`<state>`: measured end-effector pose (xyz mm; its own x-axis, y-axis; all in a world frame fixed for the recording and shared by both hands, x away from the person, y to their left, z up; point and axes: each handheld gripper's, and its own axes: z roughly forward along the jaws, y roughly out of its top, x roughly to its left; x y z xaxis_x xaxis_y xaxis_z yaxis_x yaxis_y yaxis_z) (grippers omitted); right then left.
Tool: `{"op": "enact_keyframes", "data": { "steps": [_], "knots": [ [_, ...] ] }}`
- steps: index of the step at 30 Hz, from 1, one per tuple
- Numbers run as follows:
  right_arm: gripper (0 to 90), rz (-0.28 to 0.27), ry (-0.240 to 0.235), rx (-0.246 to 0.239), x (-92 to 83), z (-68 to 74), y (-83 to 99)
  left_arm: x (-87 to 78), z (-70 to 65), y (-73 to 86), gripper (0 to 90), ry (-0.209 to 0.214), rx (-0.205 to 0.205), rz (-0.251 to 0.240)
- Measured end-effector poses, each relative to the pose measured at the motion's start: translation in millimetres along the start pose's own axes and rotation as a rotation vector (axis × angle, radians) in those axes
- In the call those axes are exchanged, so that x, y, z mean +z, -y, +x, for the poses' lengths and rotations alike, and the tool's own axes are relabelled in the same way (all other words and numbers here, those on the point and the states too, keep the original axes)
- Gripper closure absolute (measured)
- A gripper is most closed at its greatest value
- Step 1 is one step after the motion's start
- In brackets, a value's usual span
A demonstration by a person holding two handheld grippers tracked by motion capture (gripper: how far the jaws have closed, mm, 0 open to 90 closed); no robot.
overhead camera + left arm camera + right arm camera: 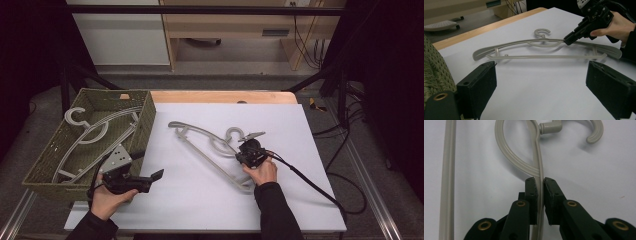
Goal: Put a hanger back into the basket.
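Right gripper [539,182] is clamped on the hanger's [537,157] thin rail just below the hook; off-centre grip may let it pivot or slip when lifted. Left gripper [541,82] open, empty.

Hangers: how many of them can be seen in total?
2. One hanger lies on the white table, pinched by the right gripper. One hanger lies inside the basket; more could be hidden there.
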<state>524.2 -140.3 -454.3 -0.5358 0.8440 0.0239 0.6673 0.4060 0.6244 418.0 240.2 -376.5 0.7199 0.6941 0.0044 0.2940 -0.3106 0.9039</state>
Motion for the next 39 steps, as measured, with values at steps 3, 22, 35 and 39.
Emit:
{"op": "enact_keyframes", "data": {
  "steps": [3, 22, 35, 39],
  "knots": [
    [82.4, -0.034, -0.020, 0.006, -9.1, -0.9, -2.0, -0.5, -0.2, -0.5, 9.5, 0.000, 0.001, -0.002],
    [81.8, 0.043, 0.012, -0.050, 0.6, -1.3, 12.0, 1.6, -2.4, 0.0, 9.6, 0.004, 0.005, 0.003],
    [62.7, -0.086, 0.009, -0.056, -6.0, -1.9, -14.8, 2.4, -1.8, 0.7, 9.5, 0.007, 0.002, 0.006],
    [62.2, -0.061, 0.016, -0.059, 9.2, -1.8, -23.9, 2.0, -1.6, 0.7, 9.5, 0.009, 0.003, 0.005]
  ]
}}
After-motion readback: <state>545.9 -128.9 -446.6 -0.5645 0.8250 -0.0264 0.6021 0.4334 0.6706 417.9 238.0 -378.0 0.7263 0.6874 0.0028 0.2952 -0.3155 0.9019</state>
